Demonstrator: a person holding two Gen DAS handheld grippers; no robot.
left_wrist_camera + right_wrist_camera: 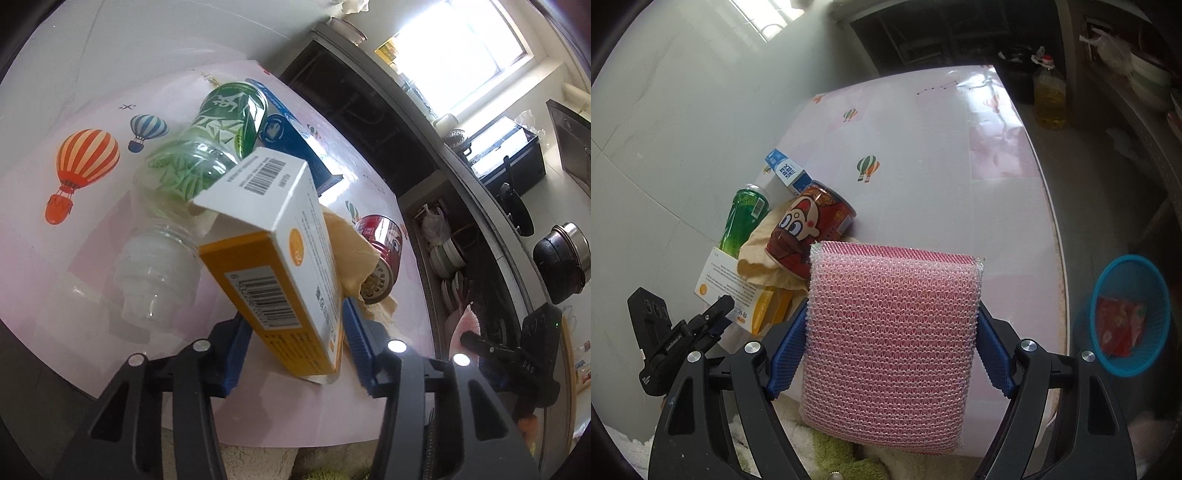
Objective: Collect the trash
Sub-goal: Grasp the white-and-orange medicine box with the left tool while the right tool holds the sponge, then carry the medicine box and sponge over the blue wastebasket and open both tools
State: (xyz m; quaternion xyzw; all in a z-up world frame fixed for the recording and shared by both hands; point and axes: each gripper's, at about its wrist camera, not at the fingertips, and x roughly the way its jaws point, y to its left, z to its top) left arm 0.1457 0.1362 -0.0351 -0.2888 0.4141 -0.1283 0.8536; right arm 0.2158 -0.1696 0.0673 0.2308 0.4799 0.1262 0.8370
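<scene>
- Two hand-held black grippers with ribbed blue pads are at work over a glossy pink tabletop (942,155) printed with hot-air balloons.
- Left gripper (295,350): its pads press on the lower end of an orange-and-white cardboard box (273,236) with barcodes, one pad on each long side; the box tilts up and away from the camera.
- Right gripper (892,339): its jaws stand wide and are clamped on a pink mesh scouring sponge (892,343), a flat square pad held by its two side edges, filling the middle of the right wrist view.
- Just behind the box lies a clear plastic bottle with a green leaf-pattern label (207,147), on its side with its neck towards the camera; it seems empty, though the fisheye bend makes this hard to judge.
- Beyond the bottle, a blue-and-white carton (295,136) lies flat on the table.
- Beside the box, a crumpled tan paper napkin (354,251) lies partly under it, and a red drink can with a cartoon face (809,229) lies on its side on the napkin.
- All this trash sits close together near the table's wall-side edge.
- Off the other side of the table, lower down, stands a round blue plastic mesh basket (1156,280) with a red wrapper (1119,325) inside.
</scene>
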